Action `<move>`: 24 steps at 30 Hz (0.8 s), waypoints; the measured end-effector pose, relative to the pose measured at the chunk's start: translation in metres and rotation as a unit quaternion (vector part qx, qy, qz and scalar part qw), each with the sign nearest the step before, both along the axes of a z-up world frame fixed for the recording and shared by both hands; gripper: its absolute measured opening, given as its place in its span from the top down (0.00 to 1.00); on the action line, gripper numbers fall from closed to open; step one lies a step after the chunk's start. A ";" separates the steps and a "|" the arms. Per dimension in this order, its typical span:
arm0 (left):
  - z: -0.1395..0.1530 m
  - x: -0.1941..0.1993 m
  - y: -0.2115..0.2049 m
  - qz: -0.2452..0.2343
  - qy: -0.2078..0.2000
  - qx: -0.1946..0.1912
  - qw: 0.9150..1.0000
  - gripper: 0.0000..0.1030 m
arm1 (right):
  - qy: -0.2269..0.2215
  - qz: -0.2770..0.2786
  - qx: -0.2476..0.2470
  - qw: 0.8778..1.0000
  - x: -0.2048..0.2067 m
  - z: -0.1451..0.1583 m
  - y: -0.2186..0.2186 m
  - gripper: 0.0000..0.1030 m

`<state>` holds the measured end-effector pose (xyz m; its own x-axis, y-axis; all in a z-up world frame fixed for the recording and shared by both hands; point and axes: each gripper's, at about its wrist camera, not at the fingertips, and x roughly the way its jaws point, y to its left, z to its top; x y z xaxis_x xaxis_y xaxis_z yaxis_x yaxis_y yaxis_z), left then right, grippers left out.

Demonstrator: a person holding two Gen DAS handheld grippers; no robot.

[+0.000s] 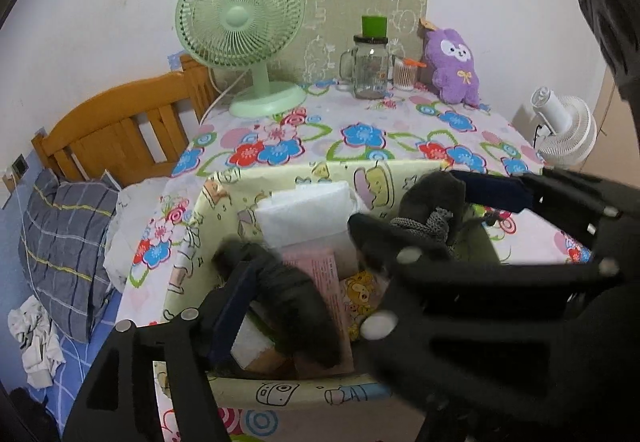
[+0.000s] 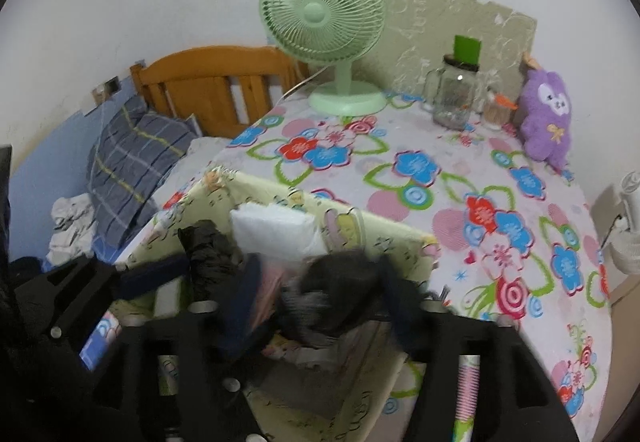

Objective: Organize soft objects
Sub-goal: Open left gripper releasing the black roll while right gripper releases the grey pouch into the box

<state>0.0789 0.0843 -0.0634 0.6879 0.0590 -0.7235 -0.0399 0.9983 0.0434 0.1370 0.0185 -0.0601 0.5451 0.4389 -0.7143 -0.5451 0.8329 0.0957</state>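
Now both claws hang over the yellow fabric box (image 1: 224, 202) on the counter (image 1: 360, 138), each spread wide: left claw (image 1: 288, 258) and right claw (image 2: 316, 282) have two dark socks (image 1: 296, 298) between the fingers (gripped or loose, I cannot tell), so they land inside. Behind stand one green fan (image 1: 240, 30), one jar (image 1: 370, 66), one purple plush (image 1: 452, 66).

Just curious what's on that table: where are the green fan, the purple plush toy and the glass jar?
green fan (image 1: 239, 16), left wrist view, hub of grille.
purple plush toy (image 1: 454, 68), left wrist view, its belly.
glass jar (image 2: 454, 98), right wrist view, its body.
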 end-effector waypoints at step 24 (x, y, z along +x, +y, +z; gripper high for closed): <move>0.029 -0.019 -0.019 0.019 -0.038 0.016 0.999 0.14 | -0.031 -0.009 0.039 0.999 -0.026 0.031 -0.036 0.19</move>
